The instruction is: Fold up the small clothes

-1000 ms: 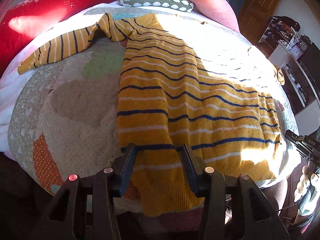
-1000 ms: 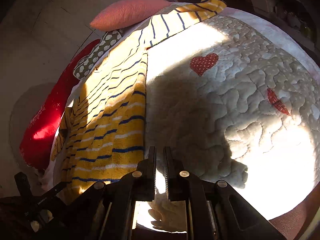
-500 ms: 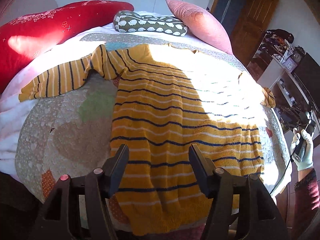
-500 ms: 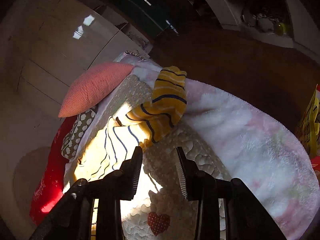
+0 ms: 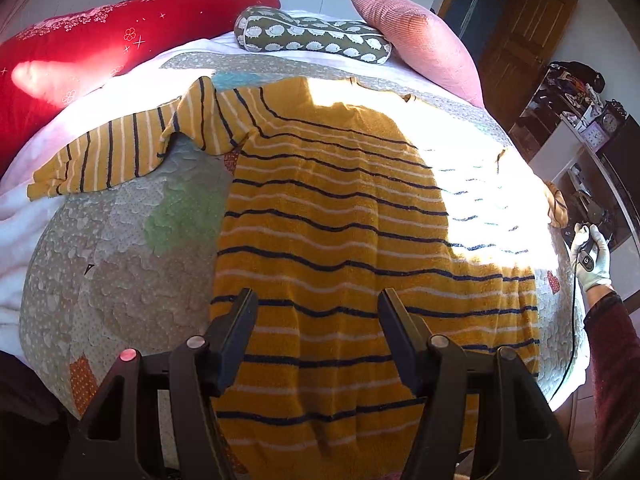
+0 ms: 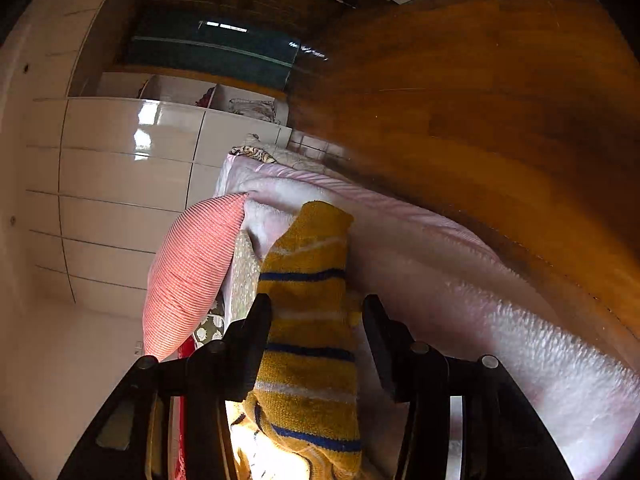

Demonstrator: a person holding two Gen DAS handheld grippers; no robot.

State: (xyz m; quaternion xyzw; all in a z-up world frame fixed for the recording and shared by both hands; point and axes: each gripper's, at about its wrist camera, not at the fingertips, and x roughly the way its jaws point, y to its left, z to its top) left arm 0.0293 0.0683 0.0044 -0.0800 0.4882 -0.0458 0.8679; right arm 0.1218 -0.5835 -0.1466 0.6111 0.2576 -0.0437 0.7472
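Observation:
A mustard-yellow sweater (image 5: 328, 240) with navy and white stripes lies flat on the quilted bed, hem toward me. Its left sleeve (image 5: 120, 152) stretches out to the left. My left gripper (image 5: 318, 312) is open and empty, hovering above the sweater's lower body. In the right wrist view the right sleeve (image 6: 308, 280) hangs over the bed's right edge. My right gripper (image 6: 316, 312) is open with its jaws on either side of that sleeve, not closed on it. The right hand in a white glove shows in the left wrist view (image 5: 592, 256).
A red pillow (image 5: 80, 48), a green patterned bolster (image 5: 312, 40) and a pink cushion (image 5: 416, 36) line the head of the bed. A pink fleece blanket (image 6: 460, 272) edges the bed. White wardrobe (image 6: 112, 184) and wooden floor (image 6: 480, 100) lie beyond.
The left gripper rose and opened wider over the sweater's hem. The right gripper opened and swung from the quilt to the right sleeve, which now sits between its jaws.

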